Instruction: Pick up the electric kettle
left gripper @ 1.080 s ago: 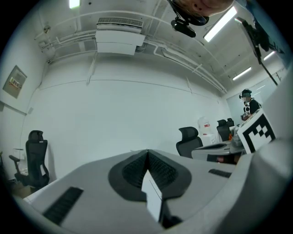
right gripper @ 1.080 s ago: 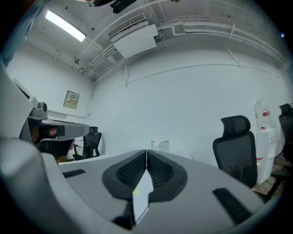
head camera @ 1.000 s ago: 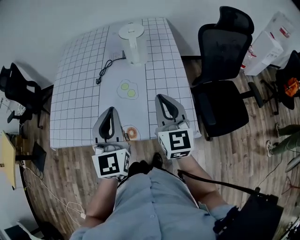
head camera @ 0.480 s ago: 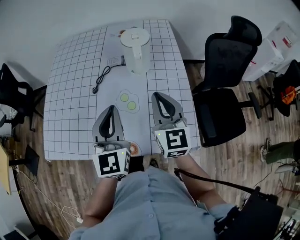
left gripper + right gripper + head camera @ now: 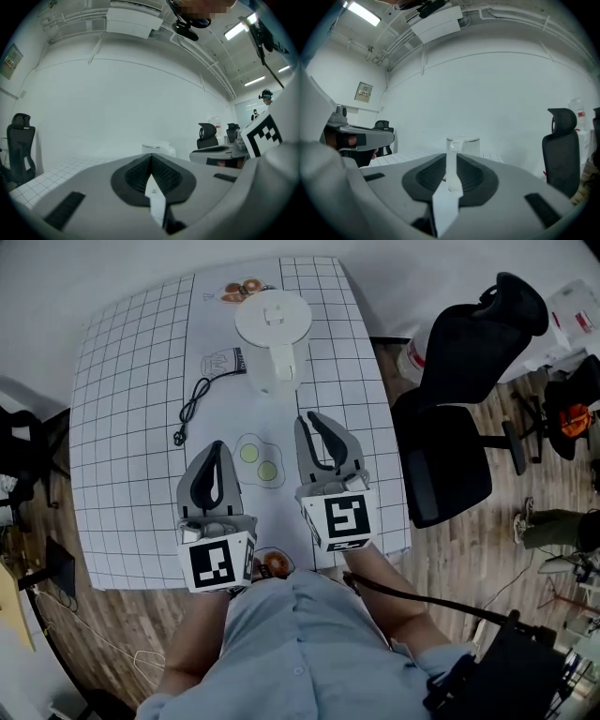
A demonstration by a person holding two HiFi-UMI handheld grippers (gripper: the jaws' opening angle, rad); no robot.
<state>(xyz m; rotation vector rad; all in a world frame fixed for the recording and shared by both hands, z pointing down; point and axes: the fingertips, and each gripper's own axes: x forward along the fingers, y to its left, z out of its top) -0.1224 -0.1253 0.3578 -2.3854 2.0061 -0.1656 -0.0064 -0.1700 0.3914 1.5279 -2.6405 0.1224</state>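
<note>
Gridded table (image 5: 131, 427), lidded white kettle (image 5: 273, 343) upright, left gripper (image 5: 214, 448) jaws together, right gripper (image 5: 307, 420) jaws opening, empty.

White electric kettle (image 5: 273, 332), white table (image 5: 127, 432) with black grid lines, black office chair (image 5: 461, 390).

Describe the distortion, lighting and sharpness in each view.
Head view: fisheye bows the table grid, light even, kettle sharp. Left gripper view: round dark vignette, ceiling lamp glares. Right gripper view: same vignette, walls curve, kettle small but clear.
</note>
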